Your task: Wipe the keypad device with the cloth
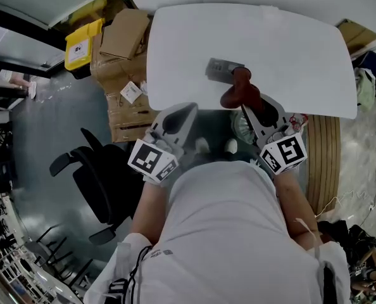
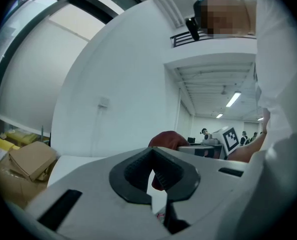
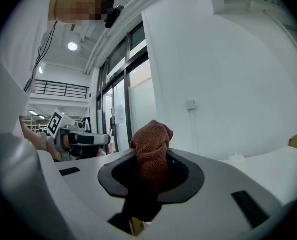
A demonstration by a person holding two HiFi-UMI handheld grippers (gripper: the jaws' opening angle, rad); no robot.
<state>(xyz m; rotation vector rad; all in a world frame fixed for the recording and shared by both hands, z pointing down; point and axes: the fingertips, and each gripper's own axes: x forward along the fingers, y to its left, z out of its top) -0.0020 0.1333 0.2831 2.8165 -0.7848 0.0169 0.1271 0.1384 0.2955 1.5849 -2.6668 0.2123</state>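
Note:
The grey keypad device (image 1: 222, 68) lies flat near the middle of the white table (image 1: 302, 49). My right gripper (image 1: 247, 108) is shut on a bunched red-brown cloth (image 1: 240, 91), which hangs just in front of the device at the table's near edge. In the right gripper view the cloth (image 3: 151, 151) sticks up from between the jaws. My left gripper (image 1: 187, 109) is shut with nothing in it, left of the cloth and short of the table edge. From the left gripper view, the cloth (image 2: 166, 140) shows beyond the closed jaws of the left gripper (image 2: 152, 173).
Cardboard boxes (image 1: 121, 40) and a yellow box (image 1: 80, 46) are stacked left of the table. A black office chair (image 1: 93, 176) stands at my left. A round wooden piece (image 1: 323, 160) sits on the floor at the right, below the table's corner.

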